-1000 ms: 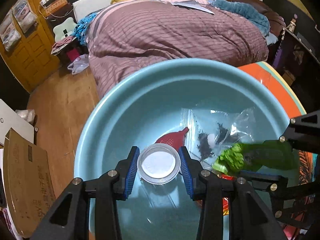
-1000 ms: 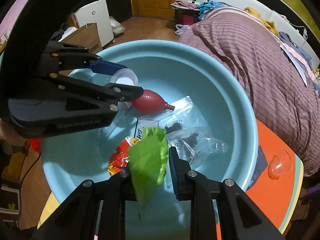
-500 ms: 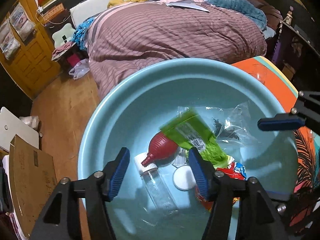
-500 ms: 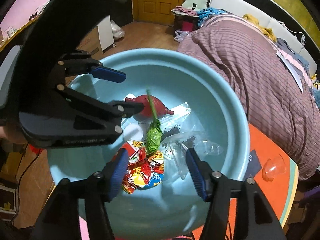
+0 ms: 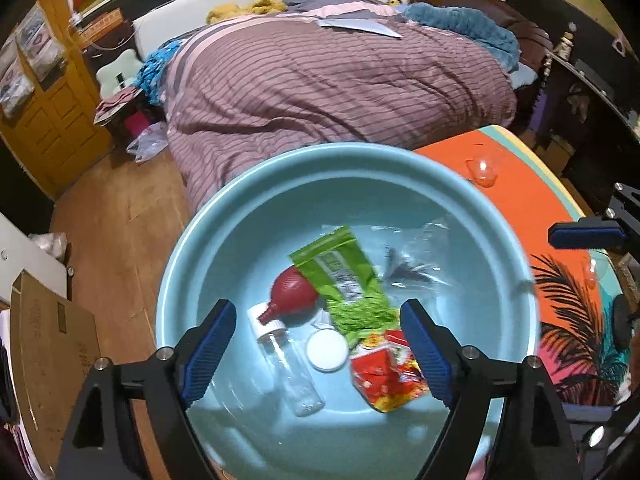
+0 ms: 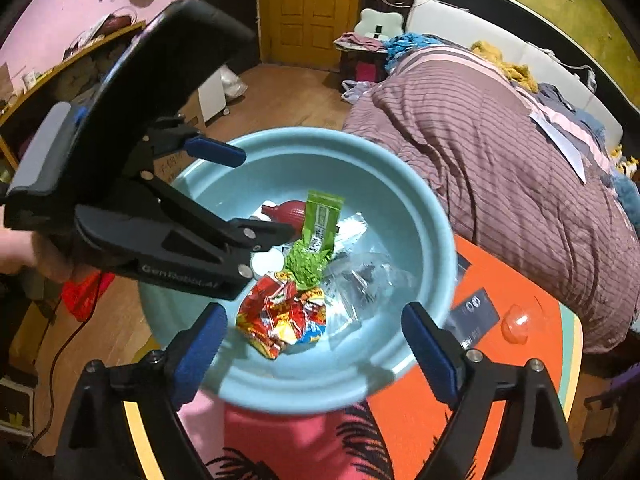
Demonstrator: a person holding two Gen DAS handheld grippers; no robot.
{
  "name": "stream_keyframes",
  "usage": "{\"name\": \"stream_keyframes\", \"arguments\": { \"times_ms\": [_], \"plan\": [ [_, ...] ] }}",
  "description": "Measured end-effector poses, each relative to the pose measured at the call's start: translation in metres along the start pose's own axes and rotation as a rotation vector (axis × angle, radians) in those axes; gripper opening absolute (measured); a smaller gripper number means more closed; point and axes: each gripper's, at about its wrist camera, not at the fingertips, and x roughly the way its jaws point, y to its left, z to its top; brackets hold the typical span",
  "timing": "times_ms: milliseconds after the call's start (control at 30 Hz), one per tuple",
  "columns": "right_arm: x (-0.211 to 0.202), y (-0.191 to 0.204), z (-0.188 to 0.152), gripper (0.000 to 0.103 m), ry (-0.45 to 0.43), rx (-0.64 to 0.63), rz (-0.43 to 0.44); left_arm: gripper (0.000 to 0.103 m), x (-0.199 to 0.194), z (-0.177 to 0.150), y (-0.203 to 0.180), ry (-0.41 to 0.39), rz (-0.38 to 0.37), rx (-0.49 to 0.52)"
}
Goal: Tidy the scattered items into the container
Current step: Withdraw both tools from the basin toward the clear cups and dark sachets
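Note:
A light blue basin [image 5: 248,184] [image 6: 400,168] holds a green packet [image 5: 344,280] [image 6: 318,232], a red rubber bulb [image 5: 294,294], a clear bottle [image 5: 294,372], a white lid [image 5: 327,349], a red snack packet [image 5: 386,376] [image 6: 284,316] and a clear zip bag [image 5: 408,264]. My left gripper [image 5: 316,304] [image 6: 262,194] hangs above the basin's near side. Its jaws are opening with nothing between them. My right gripper [image 6: 314,312] is over the basin's other side, jaws also opening and holding nothing. One of its fingers [image 5: 584,234] shows at the right edge.
The basin sits on an orange table [image 5: 520,184] with a palm print. On the table lie a clear plastic dome [image 6: 520,322] and a dark card [image 6: 474,312]. Behind are a bed with a striped quilt [image 5: 340,80], a wooden floor and a cardboard box [image 5: 48,360].
The left gripper let go of the clear bottle and the right let go of the green packet. Both items now lie in the basin. Both grippers opened wide and rose.

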Motion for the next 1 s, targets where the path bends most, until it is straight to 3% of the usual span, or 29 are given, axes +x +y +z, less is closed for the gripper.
{"name": "stream_keyframes", "arguments": {
  "times_ms": [533,1000],
  "plan": [
    [-0.091,-0.053,-0.093,0.098,-0.018,0.121,-0.105,0.093,-0.034,0.037,-0.110,-0.072,-0.052,0.172],
    [-0.107,-0.095,-0.156,0.098,0.028,0.222,-0.167,0.093,-0.026,0.070,-0.199,-0.074,-0.086,0.259]
  ]
}}
